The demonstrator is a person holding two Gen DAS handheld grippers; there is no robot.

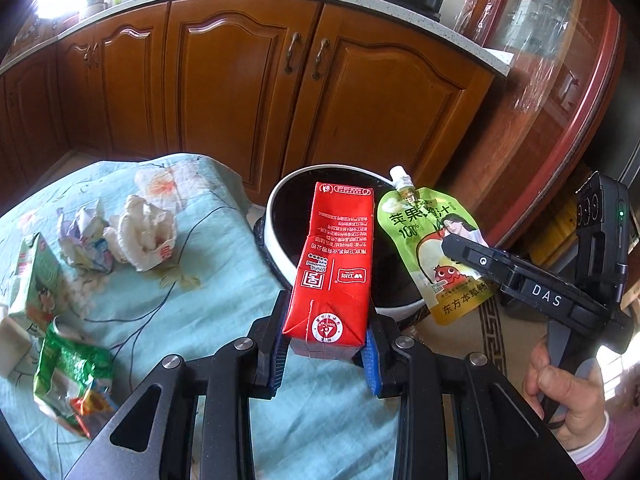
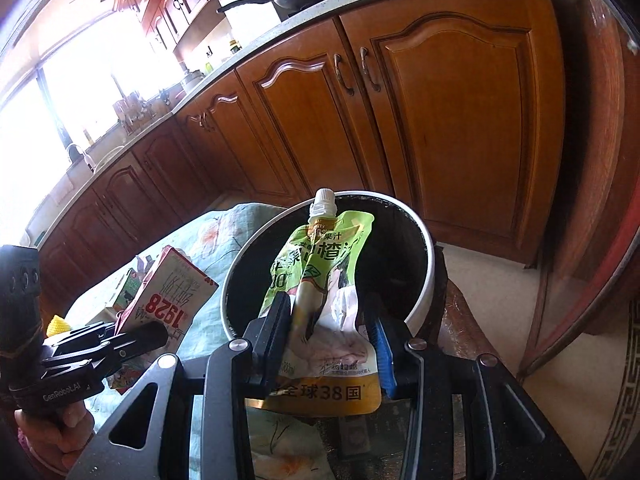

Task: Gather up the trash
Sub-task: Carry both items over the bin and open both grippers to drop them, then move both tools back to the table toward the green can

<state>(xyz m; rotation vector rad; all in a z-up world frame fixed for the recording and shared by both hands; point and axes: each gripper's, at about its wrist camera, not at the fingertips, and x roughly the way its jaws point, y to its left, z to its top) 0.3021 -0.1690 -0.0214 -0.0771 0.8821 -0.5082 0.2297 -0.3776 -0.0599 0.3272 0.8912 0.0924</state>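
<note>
Bin: the white-rimmed, dark-lined bin (image 1: 280,216) stands just past the bench (image 1: 208,312) edge, straight ahead of both grippers.
Carton: the red carton (image 1: 334,264) points its long axis forward from the left gripper (image 1: 326,344), the far end reaching over the bin's near rim.
Left fingers: closed to the carton's width, clamping its near end from both sides.
Pouch: the green juice pouch (image 2: 320,280) stands spout-up, long axis running away from the right gripper (image 2: 330,344), its upper half already above the bin's mouth.
Right fingers: pinched on the pouch's crumpled lower part, one pad on each side, nearly together.
Nearer hand: by my reading the right load hangs further over the opening; the left one only crosses the rim.
Next move, as a judgement: both loads need a short push forward, then a release, so each drops inside rather than tipping off the rim.
Left on the bench: crumpled tissues (image 1: 148,232), a green wrapper (image 1: 68,376) and a pale green carton (image 1: 32,276), well to the left of the bin.
</note>
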